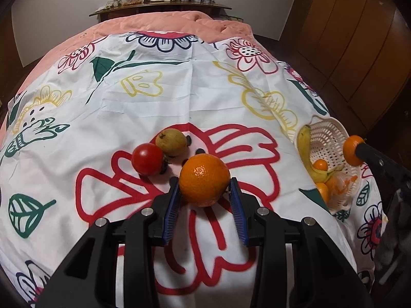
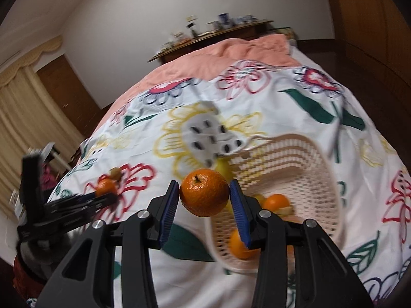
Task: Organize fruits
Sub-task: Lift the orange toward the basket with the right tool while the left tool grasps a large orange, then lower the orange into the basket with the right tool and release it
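On the flowered sheet point(image 1: 143, 107) my left gripper point(image 1: 204, 183) is shut on a large orange point(image 1: 204, 179), its blue pads against both sides of the fruit. A red tomato point(image 1: 147, 159) and a brownish-green pear point(image 1: 171, 141) lie just beyond it. At the right, the white basket point(image 1: 331, 133) holds a banana point(image 1: 304, 148) and small oranges point(image 1: 321, 165). My right gripper point(image 2: 204, 187) is shut on another orange point(image 2: 204, 196), held in the air by the near rim of the basket point(image 2: 308, 169). The left gripper point(image 2: 110, 195) also shows, blurred, at the left of the right wrist view.
A pink blanket point(image 1: 159, 23) covers the far half of the bed. Behind it, a wooden shelf point(image 1: 159, 6) carries small items. Wooden wardrobe doors point(image 1: 359, 38) stand to the right, past the bed's edge. Curtains point(image 2: 30, 107) hang at the left.
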### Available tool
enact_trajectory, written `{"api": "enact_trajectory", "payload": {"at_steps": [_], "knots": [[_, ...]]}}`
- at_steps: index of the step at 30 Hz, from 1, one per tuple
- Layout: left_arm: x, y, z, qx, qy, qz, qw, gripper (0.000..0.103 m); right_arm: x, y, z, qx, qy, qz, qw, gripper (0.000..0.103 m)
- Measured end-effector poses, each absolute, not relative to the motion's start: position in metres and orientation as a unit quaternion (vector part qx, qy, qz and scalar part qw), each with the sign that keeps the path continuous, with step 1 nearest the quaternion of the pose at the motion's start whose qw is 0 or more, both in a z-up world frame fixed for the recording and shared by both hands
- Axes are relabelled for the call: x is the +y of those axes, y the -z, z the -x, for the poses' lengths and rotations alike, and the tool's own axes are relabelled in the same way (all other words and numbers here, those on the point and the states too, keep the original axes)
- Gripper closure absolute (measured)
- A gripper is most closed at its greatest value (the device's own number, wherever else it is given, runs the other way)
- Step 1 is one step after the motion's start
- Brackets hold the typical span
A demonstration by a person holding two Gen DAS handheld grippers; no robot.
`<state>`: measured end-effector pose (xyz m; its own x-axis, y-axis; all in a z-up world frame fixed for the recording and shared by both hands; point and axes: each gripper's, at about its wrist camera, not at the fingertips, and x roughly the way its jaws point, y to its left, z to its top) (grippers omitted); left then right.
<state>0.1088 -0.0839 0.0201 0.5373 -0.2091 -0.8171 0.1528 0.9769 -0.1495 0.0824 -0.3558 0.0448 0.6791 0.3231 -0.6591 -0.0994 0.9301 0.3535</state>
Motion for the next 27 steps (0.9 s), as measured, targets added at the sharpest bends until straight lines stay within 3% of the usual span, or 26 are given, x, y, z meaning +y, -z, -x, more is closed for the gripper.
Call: {"api": "enact_trajectory", "payload": {"at_steps": [15,27], "knots": [[-0.107,-0.040,-0.094,0.452,0.134,0.012,0.882,0.064,-0.406,-0.012,-0.092,0.406,-0.053,-0.200,0.890,0.061],[-0.116,-0.045,-0.093,0.447,0.144,0.006,0.883,0.064,-0.409,-0.017,-0.090,0.394,-0.048,-0.213,0.893,0.061]]}}
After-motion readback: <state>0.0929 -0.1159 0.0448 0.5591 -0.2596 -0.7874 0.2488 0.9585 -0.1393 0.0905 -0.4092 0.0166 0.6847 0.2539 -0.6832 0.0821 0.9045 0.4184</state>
